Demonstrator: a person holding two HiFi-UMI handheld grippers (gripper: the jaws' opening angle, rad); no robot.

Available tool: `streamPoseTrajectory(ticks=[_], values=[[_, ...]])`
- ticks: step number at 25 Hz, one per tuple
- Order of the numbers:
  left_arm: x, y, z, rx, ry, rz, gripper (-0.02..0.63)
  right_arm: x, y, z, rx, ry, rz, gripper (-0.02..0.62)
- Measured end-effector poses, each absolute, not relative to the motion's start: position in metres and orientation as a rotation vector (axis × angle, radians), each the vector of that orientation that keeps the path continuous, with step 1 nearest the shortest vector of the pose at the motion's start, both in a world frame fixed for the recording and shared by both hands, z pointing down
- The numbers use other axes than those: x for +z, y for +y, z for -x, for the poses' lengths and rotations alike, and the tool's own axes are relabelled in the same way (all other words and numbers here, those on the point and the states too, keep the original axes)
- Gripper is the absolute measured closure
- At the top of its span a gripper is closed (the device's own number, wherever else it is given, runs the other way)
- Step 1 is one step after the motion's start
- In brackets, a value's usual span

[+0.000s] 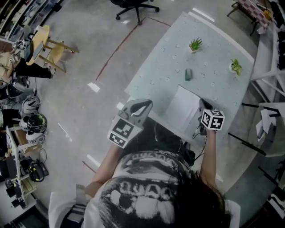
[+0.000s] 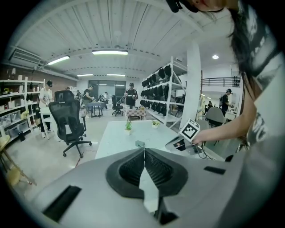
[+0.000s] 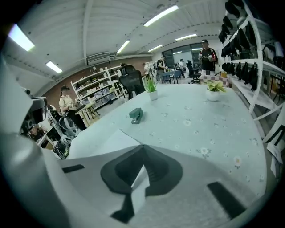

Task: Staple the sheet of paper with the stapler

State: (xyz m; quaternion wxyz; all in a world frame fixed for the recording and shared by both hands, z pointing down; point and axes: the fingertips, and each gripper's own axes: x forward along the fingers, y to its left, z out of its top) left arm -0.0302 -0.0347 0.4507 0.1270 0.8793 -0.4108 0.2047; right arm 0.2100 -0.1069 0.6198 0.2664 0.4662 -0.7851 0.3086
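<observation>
White, the sheet of paper [image 1: 180,109] lies at the near edge of the pale, flower-dotted desk [image 1: 164,67]. The right tool [image 3: 142,149] has its jaws pinched together on the sheet's near right part, and a strip of paper shows between the pads in the right gripper view. The left tool [image 2: 144,150] is narrow, its jaw tips touching. It hangs over the desk's near left edge, apart from the sheet. A pale strip shows behind its tips, and I cannot tell what that is.

The only labels are the black-and-white square patterns on the marker cubes: one [image 1: 212,119] on the right tool, one [image 1: 121,132] on the left. The print on the person's shirt [image 1: 142,187] is too blurred to read. No lettering can be made out on the stapler [image 1: 189,74].

The grey-green stapler rests mid-desk, well beyond the sheet's far edge and touching nothing. Bare desk lies between it and the sheet, and more runs to its left and right. Two small potted plants stand farther on, one [image 1: 195,44] near the far edge and one [image 1: 236,67] toward the right edge, both apart from the stapler. An office chair [image 1: 133,6] stands on the floor past the far left corner, with open floor along the desk's left side.
</observation>
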Motion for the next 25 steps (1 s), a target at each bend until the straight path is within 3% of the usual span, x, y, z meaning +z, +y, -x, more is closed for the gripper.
streamPoseTrajectory(ticks=[25], values=[[0.45,-0.058,0.099,0.574,-1.202,-2.563,0.603,0.621,-0.153,-0.237,0.885,-1.948,-1.504,0.589]])
